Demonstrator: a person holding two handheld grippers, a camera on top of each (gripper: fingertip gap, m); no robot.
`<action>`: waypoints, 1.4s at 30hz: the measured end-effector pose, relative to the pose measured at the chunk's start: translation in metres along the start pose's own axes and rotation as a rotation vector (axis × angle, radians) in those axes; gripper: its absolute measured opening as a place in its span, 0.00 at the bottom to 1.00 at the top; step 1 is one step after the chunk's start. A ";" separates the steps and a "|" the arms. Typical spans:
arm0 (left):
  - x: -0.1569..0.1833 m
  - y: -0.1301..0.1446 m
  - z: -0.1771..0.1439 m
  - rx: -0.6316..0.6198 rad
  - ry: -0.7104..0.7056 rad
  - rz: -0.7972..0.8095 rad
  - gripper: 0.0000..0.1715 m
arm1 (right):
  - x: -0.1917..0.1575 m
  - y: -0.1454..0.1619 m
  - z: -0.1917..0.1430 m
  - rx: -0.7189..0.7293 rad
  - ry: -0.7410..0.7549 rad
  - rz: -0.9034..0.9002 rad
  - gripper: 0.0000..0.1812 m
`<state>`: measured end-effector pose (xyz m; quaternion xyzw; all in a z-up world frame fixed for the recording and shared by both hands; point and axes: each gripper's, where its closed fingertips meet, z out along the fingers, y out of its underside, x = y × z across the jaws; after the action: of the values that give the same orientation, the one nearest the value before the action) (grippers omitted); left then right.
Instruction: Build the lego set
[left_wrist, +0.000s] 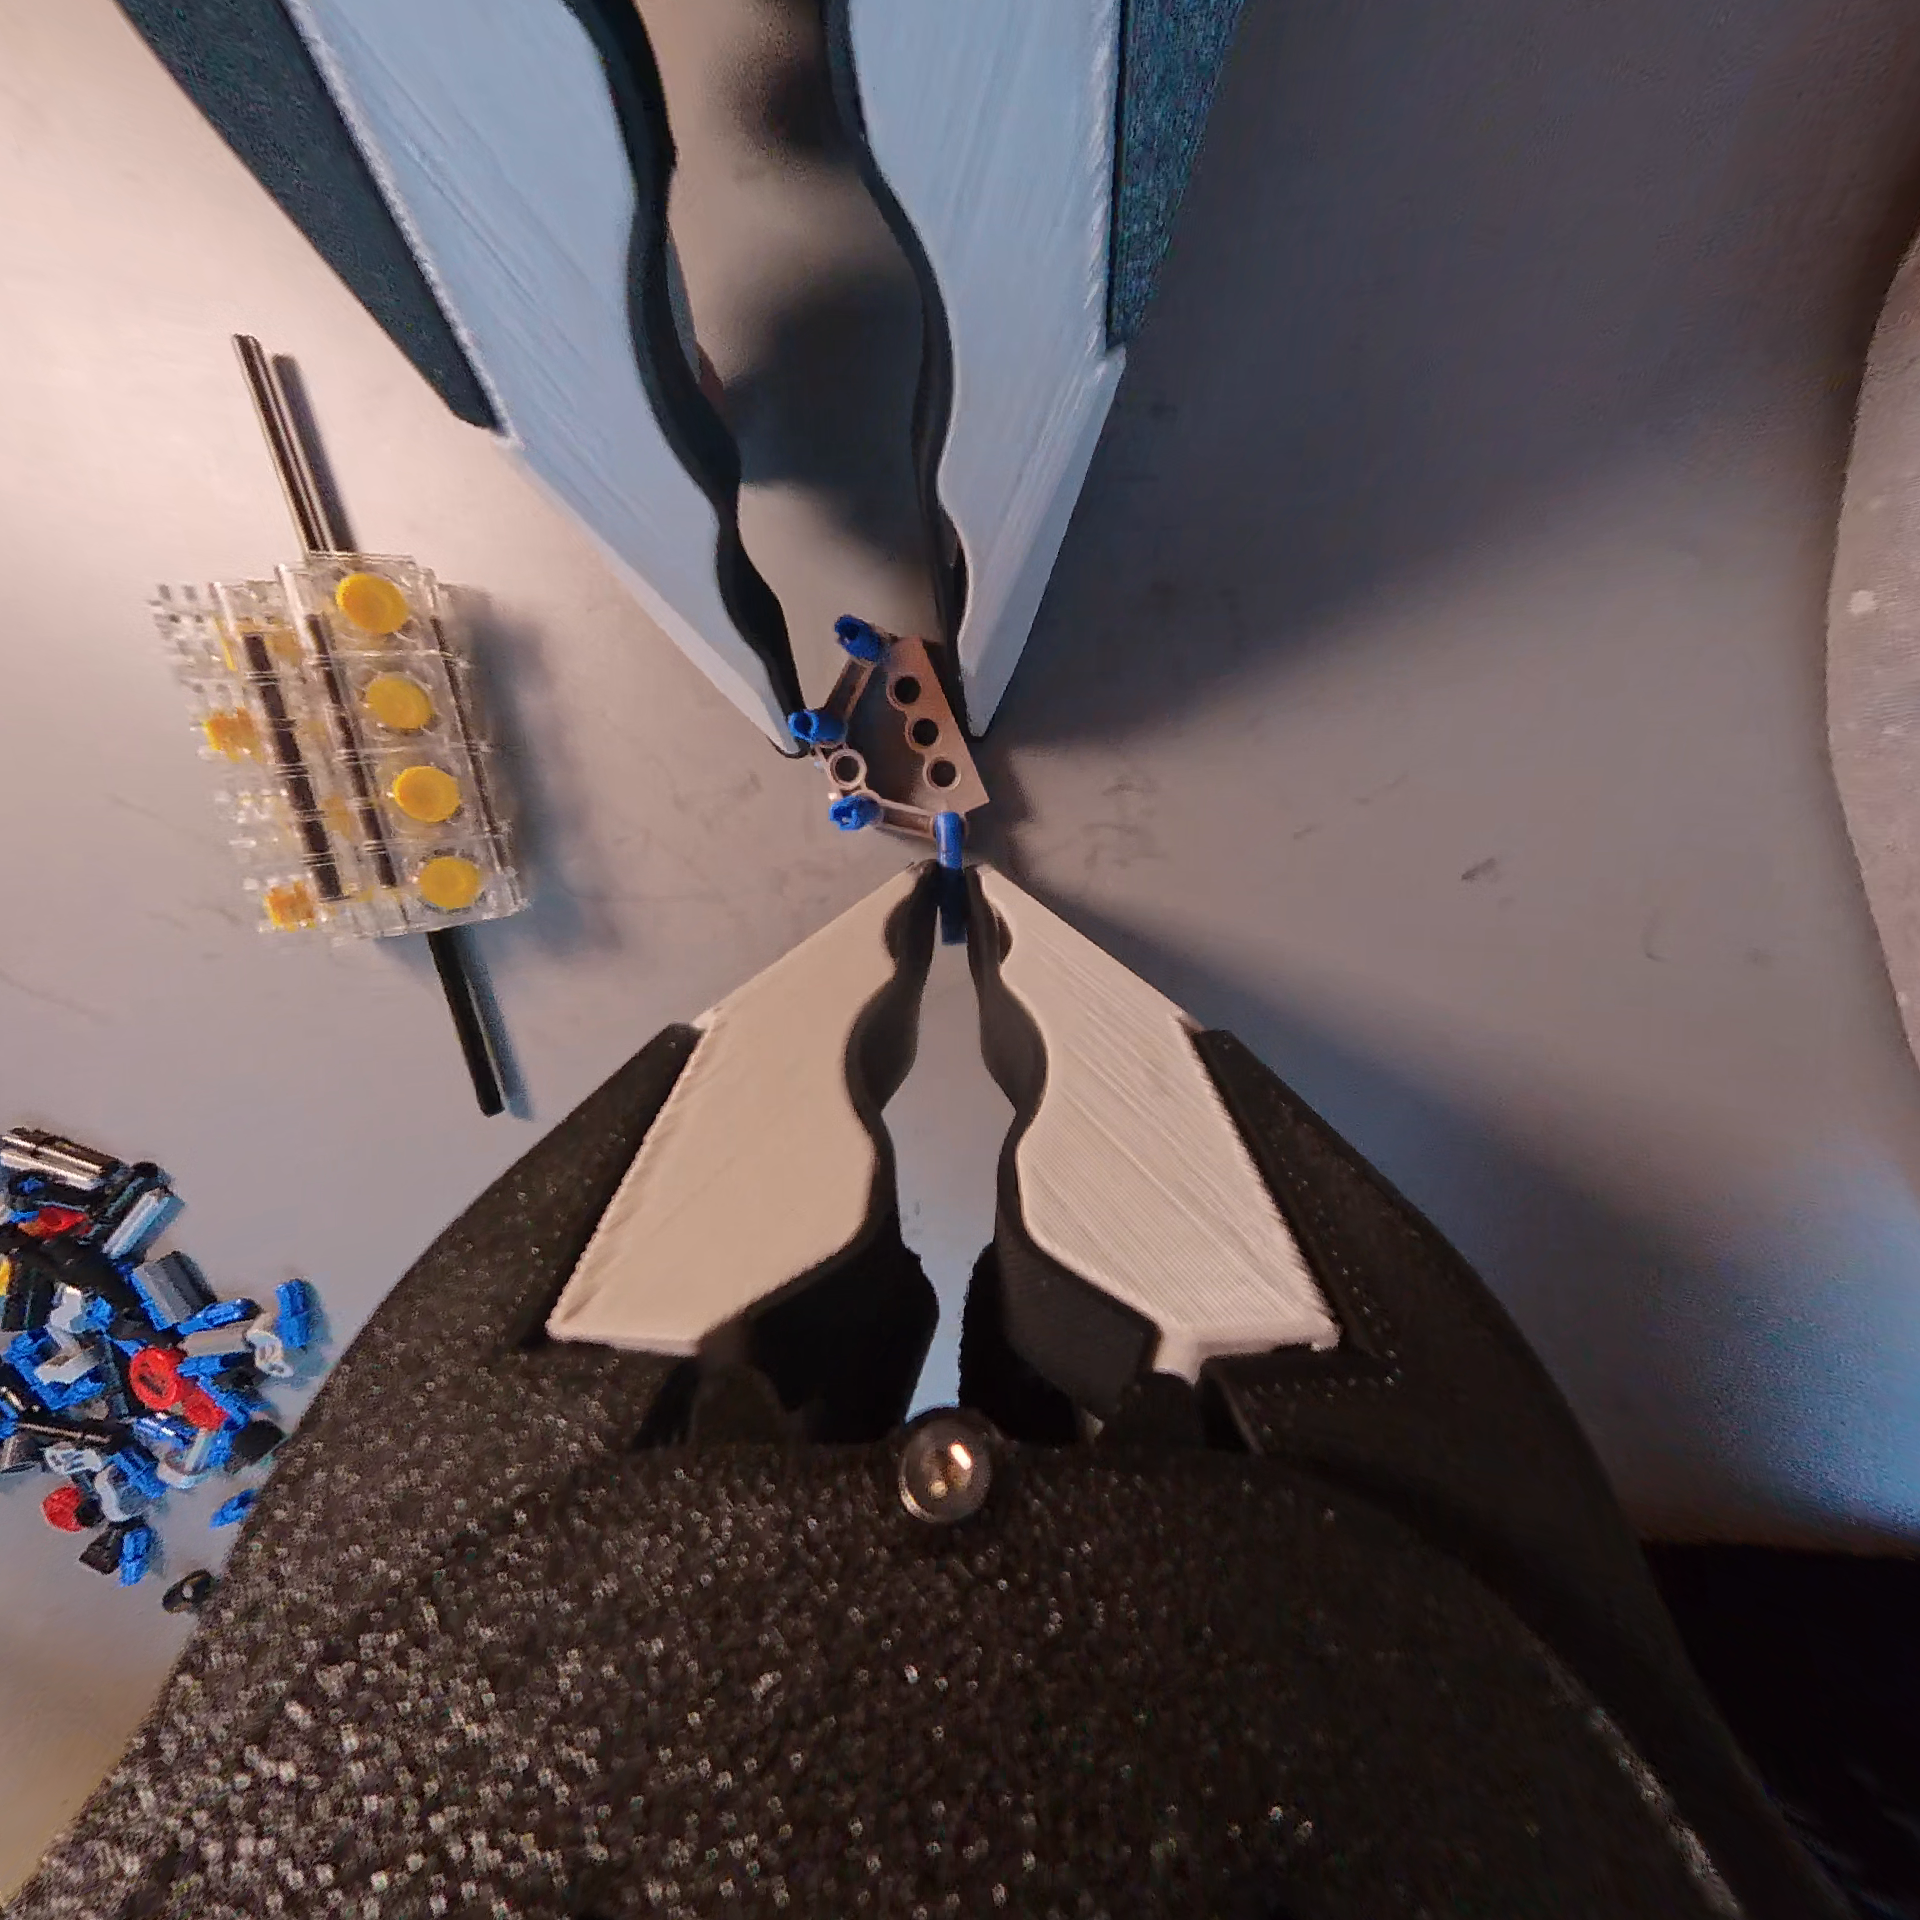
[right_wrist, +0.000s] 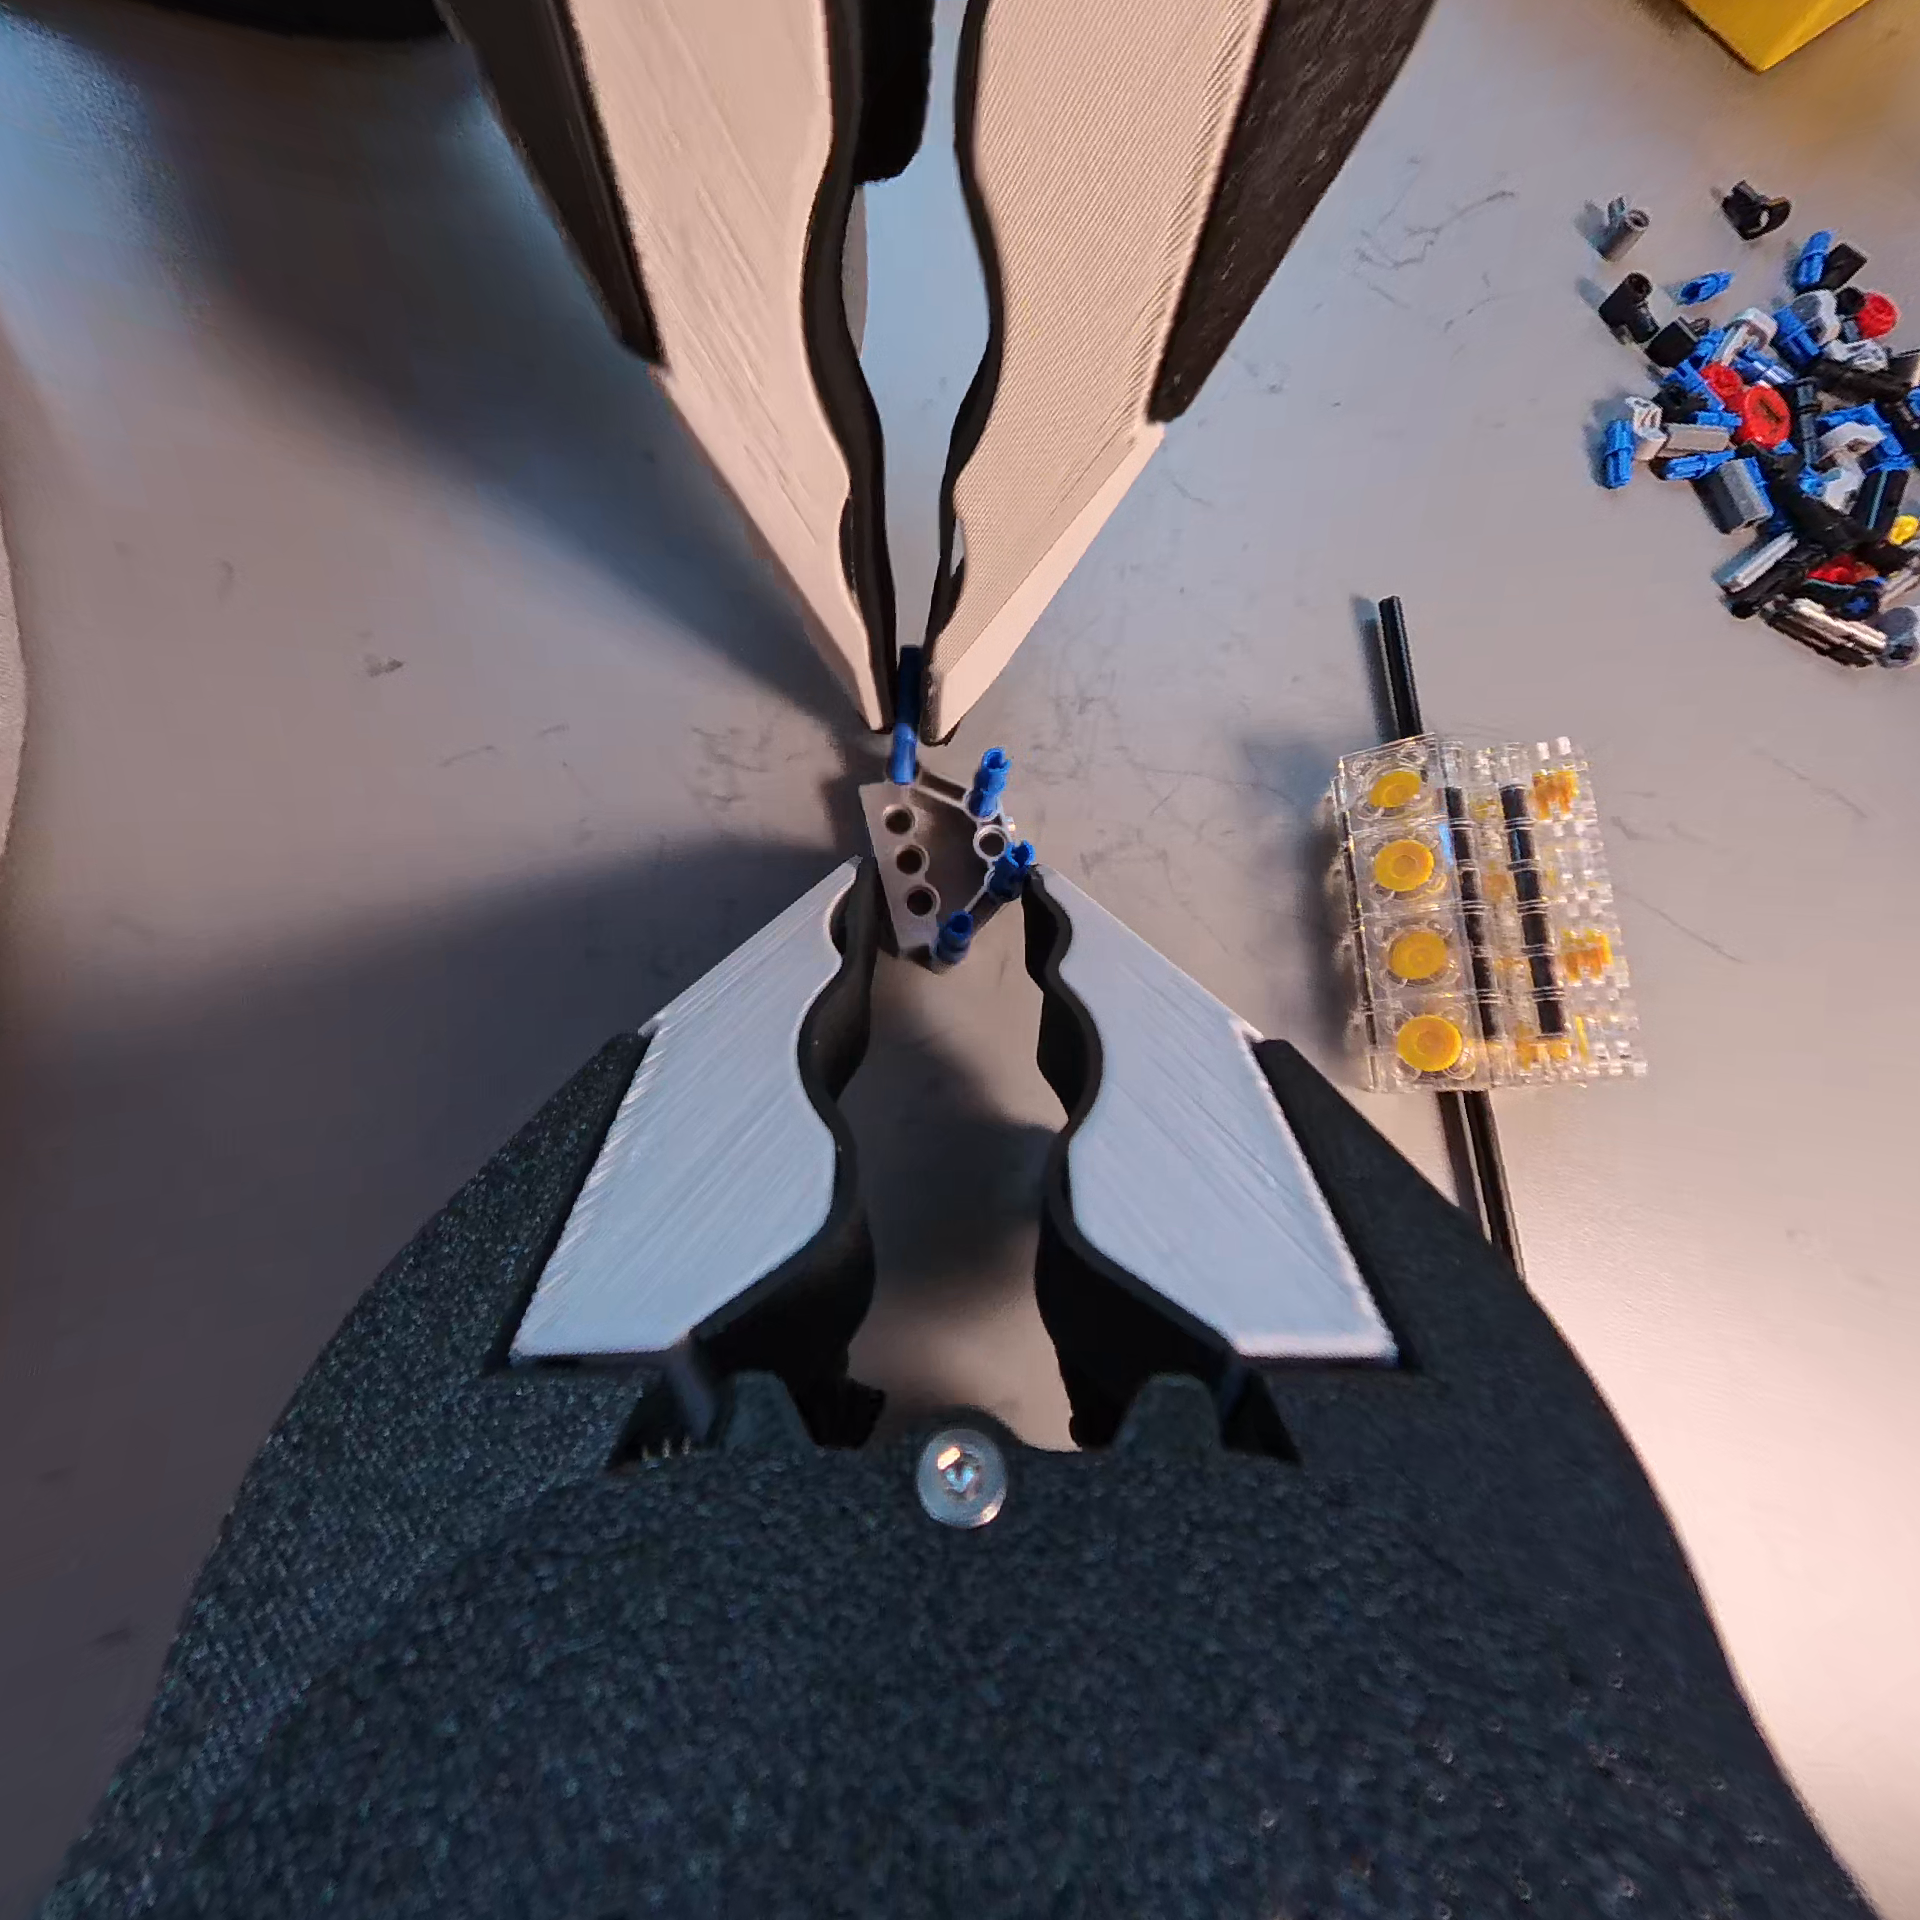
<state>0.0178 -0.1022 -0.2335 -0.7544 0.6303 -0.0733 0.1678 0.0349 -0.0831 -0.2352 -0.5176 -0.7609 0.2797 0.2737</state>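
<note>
My left tool (left_wrist: 948, 883) was pinched nearly closed on a blue pin (left_wrist: 948, 847), low centre in the left wrist view. That pin met the bottom corner of a small grey plate with three holes (left_wrist: 925, 732). My right tool (right_wrist: 940, 894) had its fingers partway apart, closed on that grey plate from both sides, just above centre in the right wrist view. More blue pins (right_wrist: 987, 779) stuck out along the plate's right edge there. The plate sat between the two tools, which came in head-on, each filling the top of the other's view.

Off to the side lay a clear block with four yellow round studs (left_wrist: 405, 748), at the left of the left wrist view, resting on two thin black rods (left_wrist: 296, 447) that poked out at both ends. A heap of small blue, black, red and grey parts (left_wrist: 114, 1351) crowded the lower left corner. In the right wrist view, the same heap was at upper right, and a yellow thing (right_wrist: 1766, 26) just showed at the top right corner, cut off.

The surface (left_wrist: 1455, 520) was pale grey, scuffed and marked, with long shadows thrown by both tools. A pale rounded shape (left_wrist: 1870, 675) edged the right side of the left view; I couldn't tell what it was.
</note>
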 end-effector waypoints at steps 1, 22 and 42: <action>0.001 0.000 0.004 0.001 -0.003 0.002 0.02 | -0.001 0.000 0.000 0.000 -0.006 0.002 0.14; -0.001 -0.024 -0.043 0.434 0.139 -0.353 0.02 | -0.004 -0.056 -0.043 0.359 0.020 -0.102 0.11; -0.005 -0.042 -0.062 0.614 0.105 -0.366 0.02 | -0.003 -0.062 -0.047 0.421 -0.003 -0.062 0.01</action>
<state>0.0359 -0.1008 -0.1605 -0.7645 0.4411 -0.3265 0.3381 0.0293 -0.0989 -0.1589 -0.4249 -0.7016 0.4249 0.3831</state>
